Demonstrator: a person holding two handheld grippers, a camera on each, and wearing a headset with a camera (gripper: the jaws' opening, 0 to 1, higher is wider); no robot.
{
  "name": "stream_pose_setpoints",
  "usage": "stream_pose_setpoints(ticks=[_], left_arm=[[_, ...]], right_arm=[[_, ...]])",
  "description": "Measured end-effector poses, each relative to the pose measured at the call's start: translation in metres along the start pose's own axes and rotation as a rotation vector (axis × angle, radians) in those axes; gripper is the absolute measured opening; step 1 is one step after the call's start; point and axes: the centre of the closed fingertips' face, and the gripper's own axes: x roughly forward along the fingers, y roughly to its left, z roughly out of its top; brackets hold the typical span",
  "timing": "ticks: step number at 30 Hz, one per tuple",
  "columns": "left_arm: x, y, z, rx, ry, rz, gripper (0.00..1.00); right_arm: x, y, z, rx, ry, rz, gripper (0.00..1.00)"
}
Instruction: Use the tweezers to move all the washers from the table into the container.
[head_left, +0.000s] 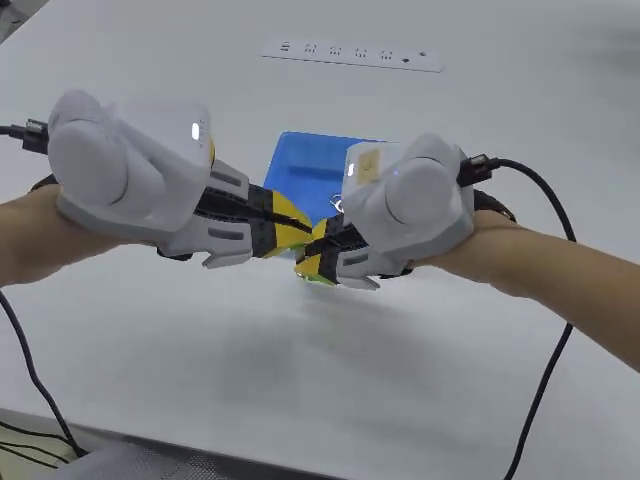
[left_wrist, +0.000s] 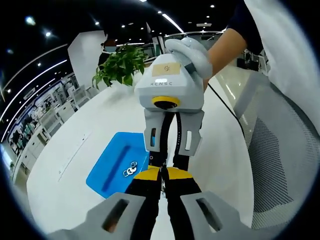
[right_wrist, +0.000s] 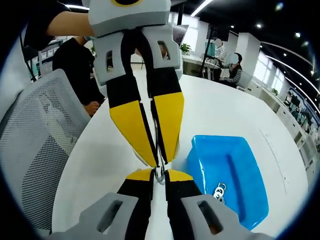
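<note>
Both hands angle inward. The left gripper (head_left: 300, 225) and right gripper (head_left: 318, 262) meet tip to tip above the surface (head_left: 300, 380), both clenched on the thin tweezers (right_wrist: 159, 175). Washers (right_wrist: 219, 191) lie inside the blue container (right_wrist: 235, 150) nearby.

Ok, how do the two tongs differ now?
The left tongs reach in from the left, the right tongs from the right. In the head view the left tongs sit nearer the blue container, the right tongs nearer the person. Both meet tip to tip on thin metal tweezers.
</note>
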Motion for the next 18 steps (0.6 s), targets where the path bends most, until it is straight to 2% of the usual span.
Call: stream_pose_setpoints(ticks=[2, 4, 5, 6, 8, 12, 18], left_arm=[[0.001, -0.001, 0.000, -0.004, 0.003, 0.004, 0.08], [0.000, 0.001, 0.002, -0.044, -0.012, 0.020, 0.09], [-0.002, 0.002, 0.006, -0.069, -0.036, 0.032, 0.12], [-0.003, 0.005, 0.006, -0.072, -0.041, 0.041, 0.14], [-0.005, 0.006, 0.004, -0.056, -0.023, 0.050, 0.14], [-0.008, 0.003, 0.001, -0.047, -0.012, 0.042, 0.10], [-0.016, 0.000, 0.002, -0.083, -0.030, 0.045, 0.16]], right_arm=[[-0.002, 0.000, -0.001, 0.002, 0.000, -0.004, 0.09], [-0.003, 0.004, -0.001, 0.017, -0.010, 0.003, 0.09], [-0.002, 0.006, -0.001, 0.019, -0.016, 0.004, 0.09], [-0.002, 0.007, -0.001, 0.020, -0.019, 0.004, 0.09], [-0.002, 0.007, 0.001, 0.030, -0.028, -0.004, 0.09], [-0.001, 0.007, 0.002, 0.029, -0.025, -0.001, 0.09], [-0.002, 0.010, 0.004, 0.034, -0.033, 0.003, 0.09]])
